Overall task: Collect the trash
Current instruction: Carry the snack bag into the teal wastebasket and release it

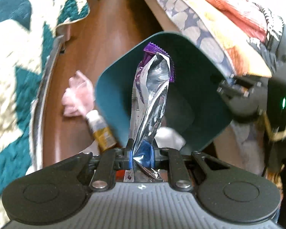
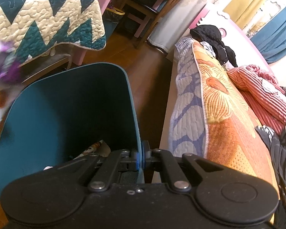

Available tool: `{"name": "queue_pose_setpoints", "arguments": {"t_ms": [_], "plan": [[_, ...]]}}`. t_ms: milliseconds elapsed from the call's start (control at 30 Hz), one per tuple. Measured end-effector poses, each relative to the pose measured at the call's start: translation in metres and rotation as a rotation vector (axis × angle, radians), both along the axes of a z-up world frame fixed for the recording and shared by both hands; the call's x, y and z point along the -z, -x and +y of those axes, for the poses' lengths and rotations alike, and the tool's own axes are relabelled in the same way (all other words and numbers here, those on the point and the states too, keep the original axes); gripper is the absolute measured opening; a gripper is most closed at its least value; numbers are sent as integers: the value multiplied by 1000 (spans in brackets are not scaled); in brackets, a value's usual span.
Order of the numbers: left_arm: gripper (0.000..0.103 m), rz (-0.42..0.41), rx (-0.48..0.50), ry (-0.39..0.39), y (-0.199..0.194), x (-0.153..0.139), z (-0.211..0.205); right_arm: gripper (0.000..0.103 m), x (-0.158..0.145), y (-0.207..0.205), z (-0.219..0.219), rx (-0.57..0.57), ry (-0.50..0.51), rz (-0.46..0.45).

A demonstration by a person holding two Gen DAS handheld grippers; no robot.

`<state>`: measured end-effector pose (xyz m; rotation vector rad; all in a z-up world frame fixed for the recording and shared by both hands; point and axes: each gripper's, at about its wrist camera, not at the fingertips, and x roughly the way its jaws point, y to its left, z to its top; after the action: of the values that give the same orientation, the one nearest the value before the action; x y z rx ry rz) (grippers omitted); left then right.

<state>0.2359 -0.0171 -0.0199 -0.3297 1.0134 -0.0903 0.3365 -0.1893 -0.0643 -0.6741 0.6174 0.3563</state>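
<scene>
Silver foil of 1 purple-edged wrapper [image 1: 152,99] is clamped in the left gripper [image 1: 141,155] at frame centre, before 1 teal bin [image 2: 70,114], whose rim is pinched by the right gripper [image 2: 141,159]; 1 pink tissue [image 1: 78,95] and 1 bottle [image 1: 101,131] are seen on the floor at lower left.

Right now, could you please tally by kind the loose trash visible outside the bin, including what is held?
Foil wrapper, held in the left gripper: 1
Pink crumpled tissue on the floor: 1
Small bottle on the floor: 1
Total: 3
</scene>
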Motion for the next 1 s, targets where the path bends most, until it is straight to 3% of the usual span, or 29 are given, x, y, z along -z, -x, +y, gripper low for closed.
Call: {"name": "queue_pose_setpoints", "arguments": {"t_ms": [100,433,600,900,1000], "plan": [[16,-8,8,16,-21,5,-13,4,0,0,1,0,1,-1],[16,84,37,13,-72,47,-51,4,1,-1,-1,10,-7,0],[16,100,43,-26,-90,61,-62,4,0,-5,-3,16,-15,3],[16,169,82,-18,-103,81,-67,4,0,-7,-6,27,-26,10],[25,163,77,-12,-102,77,-62,4,0,-8,-6,29,-27,11]]}}
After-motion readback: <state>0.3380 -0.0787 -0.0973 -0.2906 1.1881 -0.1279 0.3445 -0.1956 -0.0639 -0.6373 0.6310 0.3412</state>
